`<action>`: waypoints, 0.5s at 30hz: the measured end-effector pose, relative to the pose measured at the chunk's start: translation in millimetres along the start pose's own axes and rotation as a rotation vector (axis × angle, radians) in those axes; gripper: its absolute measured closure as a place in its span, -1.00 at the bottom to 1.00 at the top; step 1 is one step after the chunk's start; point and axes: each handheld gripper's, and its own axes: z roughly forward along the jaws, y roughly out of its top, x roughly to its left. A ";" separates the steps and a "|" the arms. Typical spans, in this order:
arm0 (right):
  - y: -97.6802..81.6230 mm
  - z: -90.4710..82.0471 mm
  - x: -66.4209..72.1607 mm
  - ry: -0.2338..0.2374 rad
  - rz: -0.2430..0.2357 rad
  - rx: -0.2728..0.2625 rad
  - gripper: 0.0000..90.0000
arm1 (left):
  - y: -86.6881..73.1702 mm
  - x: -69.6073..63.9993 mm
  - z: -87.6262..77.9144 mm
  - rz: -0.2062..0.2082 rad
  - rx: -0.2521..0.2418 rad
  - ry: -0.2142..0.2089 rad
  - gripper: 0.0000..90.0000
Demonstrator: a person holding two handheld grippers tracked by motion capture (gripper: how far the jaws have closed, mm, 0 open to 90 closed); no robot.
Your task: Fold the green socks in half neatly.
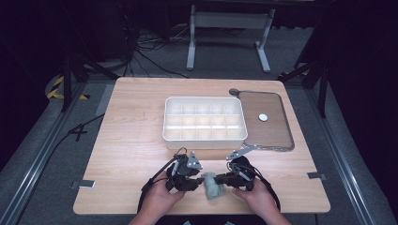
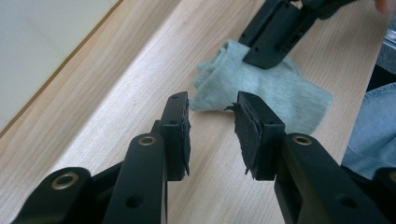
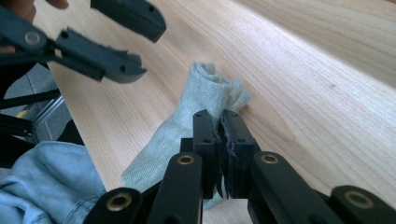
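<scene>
A crumpled grey-green sock lies on the wooden table near its front edge, between my two grippers. My right gripper comes in from the right and is shut on the sock's bunched end, with fabric pinched between its pads. My left gripper stands open just left of the sock. In the left gripper view its jaws are apart, with bare wood between them and the sock a short way ahead. The right gripper grips the sock's far edge there.
A white tray divided into several compartments sits mid-table behind the grippers. To its right lies a clear flat lid with a white round knob. The front table edge and the person's denim-clad legs are close by.
</scene>
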 end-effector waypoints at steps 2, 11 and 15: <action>0.6 -0.8 2.3 -0.008 -0.007 0.002 0.92 | -0.2 1.0 -1.0 -0.009 -0.004 -0.004 0.45; 6.3 -21.8 10.9 -0.052 -0.044 -0.060 0.93 | -4.0 10.6 -9.6 -0.046 -0.031 0.015 0.44; 11.7 -37.8 11.9 -0.081 -0.060 -0.116 0.93 | -7.1 17.1 -15.6 -0.071 -0.048 0.028 0.44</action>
